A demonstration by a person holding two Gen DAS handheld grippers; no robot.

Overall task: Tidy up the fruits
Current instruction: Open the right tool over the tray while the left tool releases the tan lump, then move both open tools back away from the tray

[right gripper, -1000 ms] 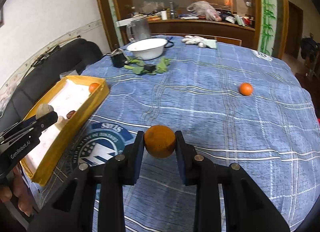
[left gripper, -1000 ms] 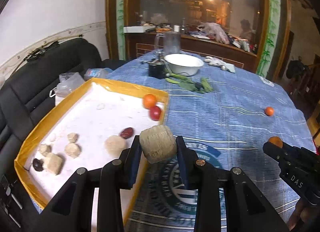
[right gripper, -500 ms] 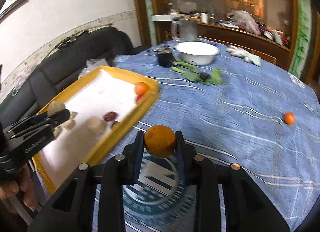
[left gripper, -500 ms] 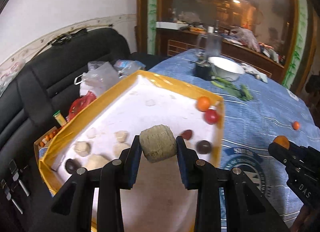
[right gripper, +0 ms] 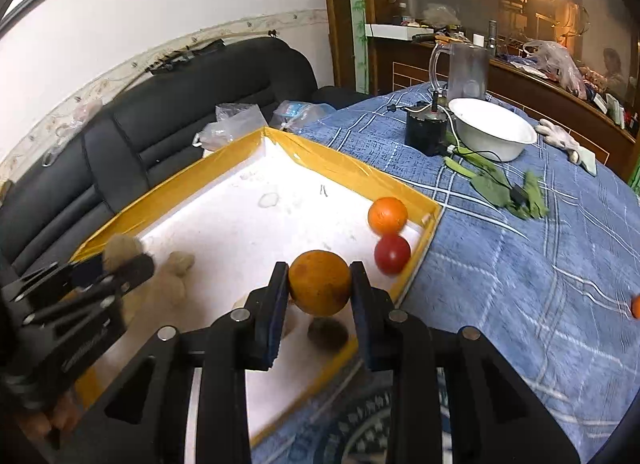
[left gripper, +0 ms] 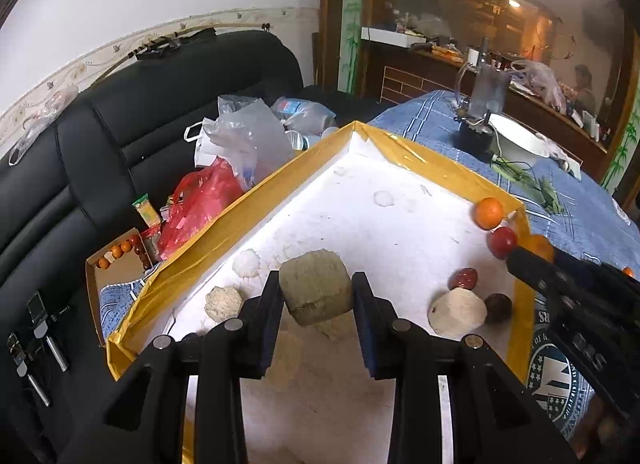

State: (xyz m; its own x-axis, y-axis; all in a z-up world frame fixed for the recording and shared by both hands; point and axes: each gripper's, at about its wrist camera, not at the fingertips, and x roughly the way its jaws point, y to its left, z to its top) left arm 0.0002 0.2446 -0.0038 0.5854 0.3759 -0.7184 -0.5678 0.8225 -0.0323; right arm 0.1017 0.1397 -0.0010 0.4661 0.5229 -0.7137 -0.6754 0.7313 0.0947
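Both grippers have swung over the tray (right gripper: 224, 155): my left gripper (left gripper: 316, 296) clamps a tan chunk (left gripper: 314, 286), my right gripper (right gripper: 320, 284) an orange (right gripper: 320, 282). Delivery step (I'd say); next, lower and release.

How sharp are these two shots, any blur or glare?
Left wrist view: mostly sharp, tray tape glossy, window light at the top blown out. Right wrist view: the held orange fruit is crisp, the left gripper is smeared; both bend at the edges.
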